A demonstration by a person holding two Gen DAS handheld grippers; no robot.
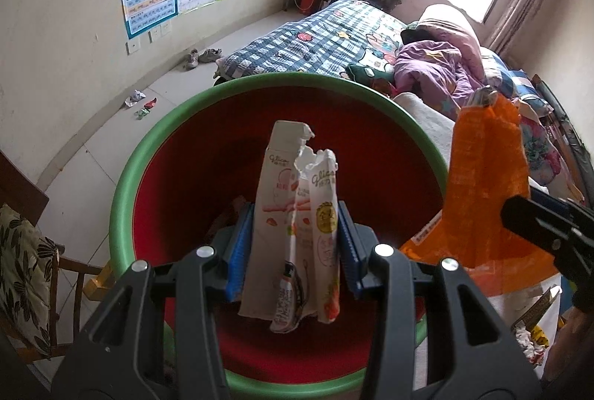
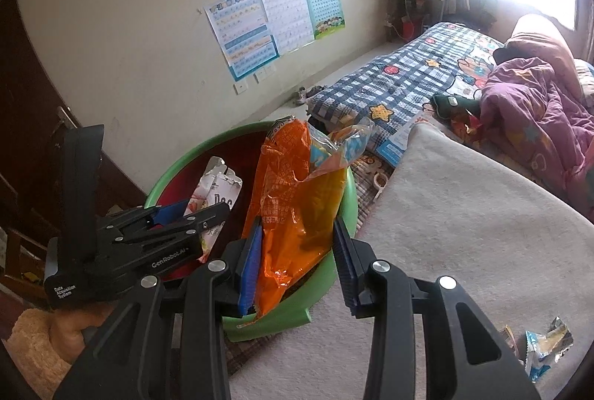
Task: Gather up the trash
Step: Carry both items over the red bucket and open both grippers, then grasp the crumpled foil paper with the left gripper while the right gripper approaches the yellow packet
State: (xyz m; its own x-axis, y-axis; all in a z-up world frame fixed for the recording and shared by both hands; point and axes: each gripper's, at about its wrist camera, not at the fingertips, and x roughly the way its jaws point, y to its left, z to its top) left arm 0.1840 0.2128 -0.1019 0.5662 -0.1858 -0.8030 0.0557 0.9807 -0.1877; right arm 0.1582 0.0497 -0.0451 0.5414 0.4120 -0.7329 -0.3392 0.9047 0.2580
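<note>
A round basin [image 1: 282,78], red inside with a green rim, sits at the bed's edge. My left gripper [image 1: 293,214] is over its middle, shut on torn white snack packets [image 1: 286,173] that stand upright between the blue pads. My right gripper [image 2: 297,233] is shut on a crumpled orange snack bag [image 2: 293,192], held above the basin's [image 2: 178,166] near right rim. The orange bag [image 1: 486,184] also shows at the right of the left wrist view. In the right wrist view the left gripper [image 2: 196,210] and its white packets [image 2: 219,184] hang over the basin's left half.
A beige blanket [image 2: 464,233] covers the near bed, with foil wrappers [image 2: 545,344] lying on it at lower right. Beyond are a plaid quilt [image 2: 401,80], a purple duvet [image 2: 534,103] and a blue box [image 2: 401,140]. Scraps [image 1: 143,103] lie on the floor; a cushioned chair [image 1: 22,270] stands left.
</note>
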